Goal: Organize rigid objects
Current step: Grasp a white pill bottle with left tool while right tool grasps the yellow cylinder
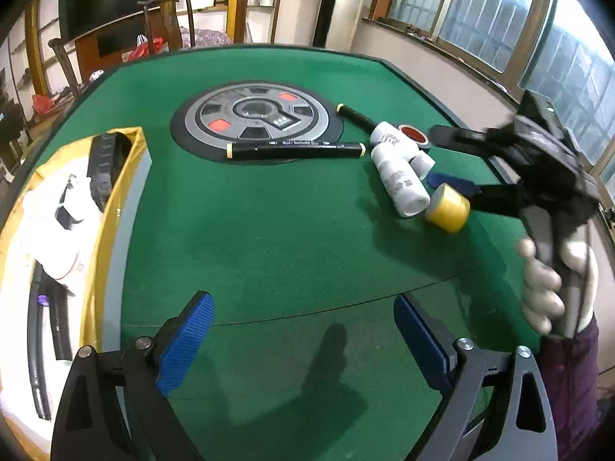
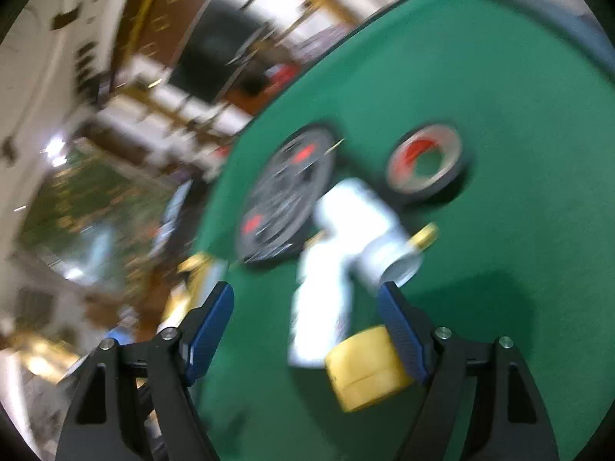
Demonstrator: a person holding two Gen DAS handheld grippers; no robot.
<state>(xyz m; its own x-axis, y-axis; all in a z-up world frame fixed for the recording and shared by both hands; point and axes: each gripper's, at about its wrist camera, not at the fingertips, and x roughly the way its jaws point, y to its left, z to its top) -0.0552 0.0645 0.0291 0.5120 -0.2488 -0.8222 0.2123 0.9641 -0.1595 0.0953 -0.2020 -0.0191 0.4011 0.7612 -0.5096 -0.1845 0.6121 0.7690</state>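
Note:
A yellow tape roll (image 1: 447, 207) lies on the green table (image 1: 269, 230) beside two white bottles (image 1: 399, 176) and a black-and-red tape roll (image 1: 414, 134). Two black markers (image 1: 296, 151) lie by the round centre panel (image 1: 256, 119). My right gripper (image 1: 457, 161) is open, its fingers either side of the cluster. In the blurred right wrist view the yellow roll (image 2: 369, 368) sits against the right finger, the bottles (image 2: 330, 269) ahead, the tape roll (image 2: 426, 161) beyond. My right gripper (image 2: 307, 326) and left gripper (image 1: 303, 338) are open and empty.
A yellow-rimmed box (image 1: 115, 199) at the left edge holds a white item, black markers and a dark remote-like object. A gloved hand (image 1: 549, 288) holds the right gripper's handle. Chairs and shelves stand behind the table.

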